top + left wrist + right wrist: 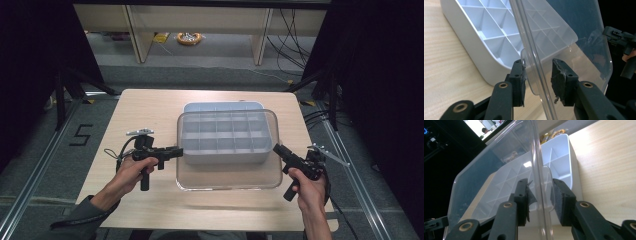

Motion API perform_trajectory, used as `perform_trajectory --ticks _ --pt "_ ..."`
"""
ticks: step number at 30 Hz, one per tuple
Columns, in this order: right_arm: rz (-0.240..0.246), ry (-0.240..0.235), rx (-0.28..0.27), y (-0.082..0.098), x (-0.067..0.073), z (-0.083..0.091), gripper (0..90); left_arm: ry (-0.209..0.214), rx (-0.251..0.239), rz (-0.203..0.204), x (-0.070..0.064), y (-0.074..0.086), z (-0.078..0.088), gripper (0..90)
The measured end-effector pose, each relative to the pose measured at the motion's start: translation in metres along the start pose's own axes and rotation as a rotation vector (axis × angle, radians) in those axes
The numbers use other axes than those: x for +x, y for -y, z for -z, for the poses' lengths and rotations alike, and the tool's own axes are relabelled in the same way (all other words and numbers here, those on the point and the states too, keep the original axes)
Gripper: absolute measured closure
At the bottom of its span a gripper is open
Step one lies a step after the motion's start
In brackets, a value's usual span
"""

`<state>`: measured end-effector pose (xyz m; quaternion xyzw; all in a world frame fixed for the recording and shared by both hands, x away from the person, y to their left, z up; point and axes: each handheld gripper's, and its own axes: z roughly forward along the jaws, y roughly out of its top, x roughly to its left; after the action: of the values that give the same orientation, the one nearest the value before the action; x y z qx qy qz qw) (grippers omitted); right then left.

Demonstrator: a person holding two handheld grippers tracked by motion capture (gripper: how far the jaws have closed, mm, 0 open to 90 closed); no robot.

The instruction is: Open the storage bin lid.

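Note:
A clear plastic lid (227,176) hangs tilted over a white box with several compartments (222,131) on the wooden table (147,112). My left gripper (179,151) is shut on the lid's left edge, my right gripper (276,148) on its right edge. In the left gripper view the lid's rim (574,50) and a small tab run between the pads of the left gripper (537,66), with the box (486,32) behind. In the right gripper view the right gripper (540,185) clamps the rim of the lid (499,170) in front of the box (560,155).
The box stands toward the table's far middle. Bare wood lies left, right and in front of it. Black stand legs (62,95) flank the table on the floor, and desk legs with a yellow cable coil (189,38) are behind it.

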<state>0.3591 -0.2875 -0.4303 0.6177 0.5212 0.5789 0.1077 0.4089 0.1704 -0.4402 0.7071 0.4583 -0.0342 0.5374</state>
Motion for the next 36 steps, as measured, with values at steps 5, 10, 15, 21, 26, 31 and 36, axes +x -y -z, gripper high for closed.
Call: perform_trajectory --ticks 5,10,15,21,26,31,36 --pt "0.012 0.008 -0.001 0.005 -0.002 0.003 67.6 -0.002 0.009 -0.001 -0.001 0.008 0.000 62.8" --pt "0.016 0.013 0.008 0.012 -0.001 0.007 67.5 -0.005 0.023 0.000 -0.002 0.018 0.002 62.7" --pt "-0.004 0.021 0.040 0.022 -0.002 0.013 67.4 0.005 0.044 0.006 -0.003 0.031 0.006 62.8" --pt "0.008 0.022 0.051 0.033 -0.002 0.019 67.0 0.031 0.049 0.005 -0.006 0.040 0.014 63.1" --pt "0.026 0.009 0.049 0.041 -0.004 0.022 66.9 0.038 0.063 0.010 -0.006 0.048 0.016 63.3" --pt "0.013 0.027 0.063 0.048 -0.003 0.029 66.9 0.035 0.081 0.008 -0.007 0.055 0.016 62.9" --pt "-0.004 0.016 0.064 0.056 -0.004 0.036 66.9 0.050 0.104 0.001 -0.008 0.059 0.018 62.7"
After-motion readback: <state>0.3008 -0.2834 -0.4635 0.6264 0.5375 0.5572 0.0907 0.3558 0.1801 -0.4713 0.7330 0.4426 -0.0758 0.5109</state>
